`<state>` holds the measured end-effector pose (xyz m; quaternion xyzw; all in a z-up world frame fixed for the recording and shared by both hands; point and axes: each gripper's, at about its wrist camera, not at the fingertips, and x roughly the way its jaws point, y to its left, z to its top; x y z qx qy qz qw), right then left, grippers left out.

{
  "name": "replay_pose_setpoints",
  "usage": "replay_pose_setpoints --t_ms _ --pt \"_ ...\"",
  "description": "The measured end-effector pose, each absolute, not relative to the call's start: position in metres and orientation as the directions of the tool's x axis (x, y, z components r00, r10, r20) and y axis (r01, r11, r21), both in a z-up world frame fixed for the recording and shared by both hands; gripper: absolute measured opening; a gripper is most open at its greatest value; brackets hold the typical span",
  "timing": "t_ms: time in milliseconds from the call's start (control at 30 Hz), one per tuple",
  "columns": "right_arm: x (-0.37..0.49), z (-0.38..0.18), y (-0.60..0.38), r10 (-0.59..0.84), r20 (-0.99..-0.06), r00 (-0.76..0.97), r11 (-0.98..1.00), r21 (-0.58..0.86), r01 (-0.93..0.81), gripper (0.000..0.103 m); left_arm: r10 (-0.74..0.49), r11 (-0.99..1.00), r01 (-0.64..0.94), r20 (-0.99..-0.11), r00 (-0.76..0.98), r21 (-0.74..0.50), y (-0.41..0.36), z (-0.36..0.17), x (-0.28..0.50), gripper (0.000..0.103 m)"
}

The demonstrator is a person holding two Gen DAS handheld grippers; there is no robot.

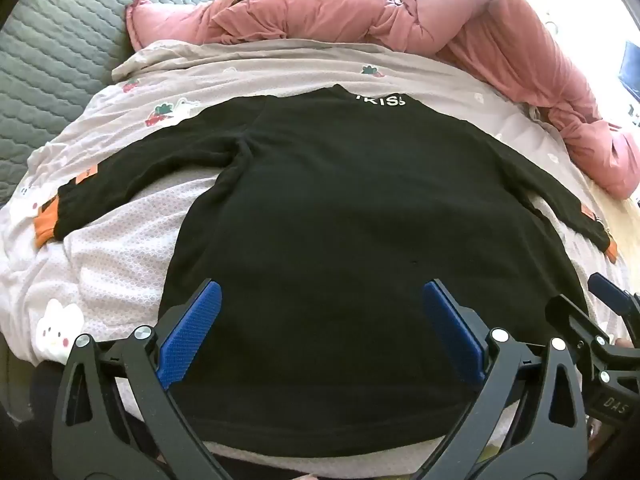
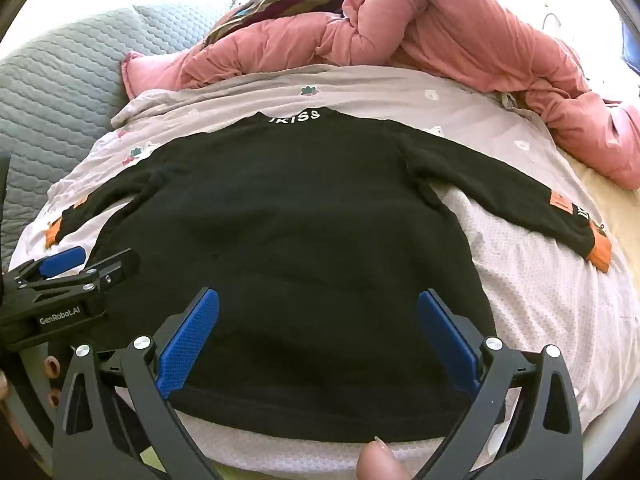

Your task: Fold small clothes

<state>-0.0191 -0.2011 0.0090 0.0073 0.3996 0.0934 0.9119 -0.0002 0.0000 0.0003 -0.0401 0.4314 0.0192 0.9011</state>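
Observation:
A small black long-sleeved sweater with orange cuffs and white "KISS" lettering at the collar lies flat on the bed, sleeves spread to both sides; it also shows in the right wrist view. My left gripper is open above the sweater's lower hem, blue pads wide apart, holding nothing. My right gripper is open above the hem too, empty. The right gripper shows at the right edge of the left wrist view. The left gripper shows at the left of the right wrist view.
The sweater rests on a pale pink patterned blanket over the bed. A bunched pink quilt lies at the back and right. A grey quilted pad is at the left. A fingertip shows at the bottom.

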Motion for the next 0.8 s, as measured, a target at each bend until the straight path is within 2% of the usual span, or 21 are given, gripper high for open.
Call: replay_pose_setpoints --t_ms 800 --pt "-0.0214 0.0142 -0.201 0.177 -0.725 0.666 0.982 0.085 -0.168 0.099 -0.009 0.996 -0.064 -0.774 0.633 -0.064 -0.0031 0.0062 -0.0049 0.095"
